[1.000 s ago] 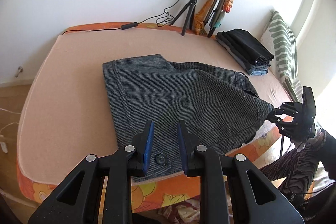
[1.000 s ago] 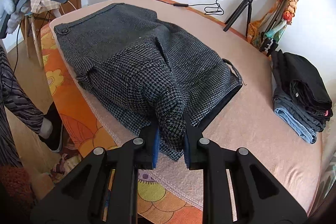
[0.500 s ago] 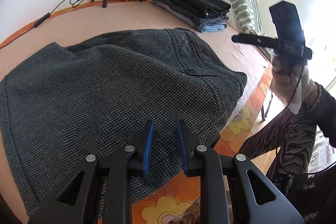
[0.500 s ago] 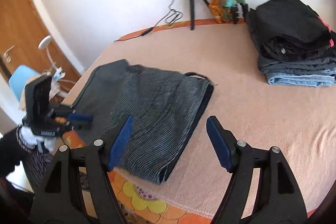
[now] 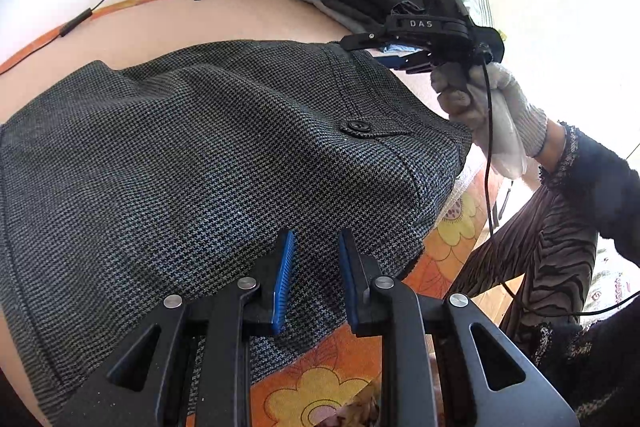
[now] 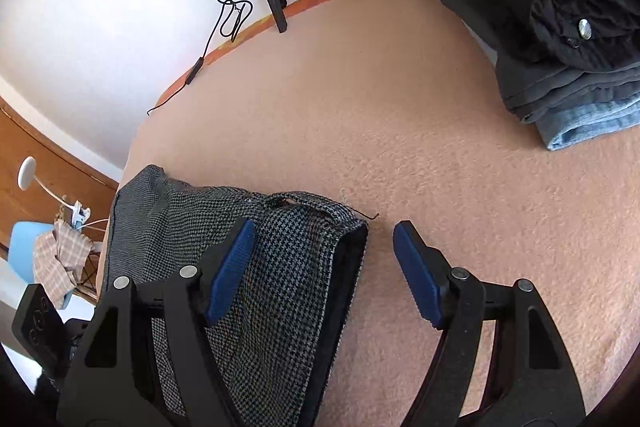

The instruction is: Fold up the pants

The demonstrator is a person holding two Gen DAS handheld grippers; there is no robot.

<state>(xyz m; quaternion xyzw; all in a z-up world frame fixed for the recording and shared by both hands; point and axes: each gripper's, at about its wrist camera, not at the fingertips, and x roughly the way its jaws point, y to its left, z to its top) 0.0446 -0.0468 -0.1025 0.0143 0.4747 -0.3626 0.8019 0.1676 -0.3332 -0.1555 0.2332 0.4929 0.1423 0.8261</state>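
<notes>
Coarse houndstooth pants [image 5: 224, 155], folded flat

The left gripper [image 5: 314, 275] angles downward, its blue pads a narrow gap apart with nothing visibly pinched between them. The right gripper [image 6: 322, 271], carried in a white-gloved hand [image 5: 486, 109] below a dark sleeve [image 5: 600, 183], also tilts down, jaws wide though closing slightly; whether its pads touch anything is hard to tell.

Right tool [image 6: 320, 267] released the pants [image 5: 208, 163], jaws now closing, fabric flat
</notes>
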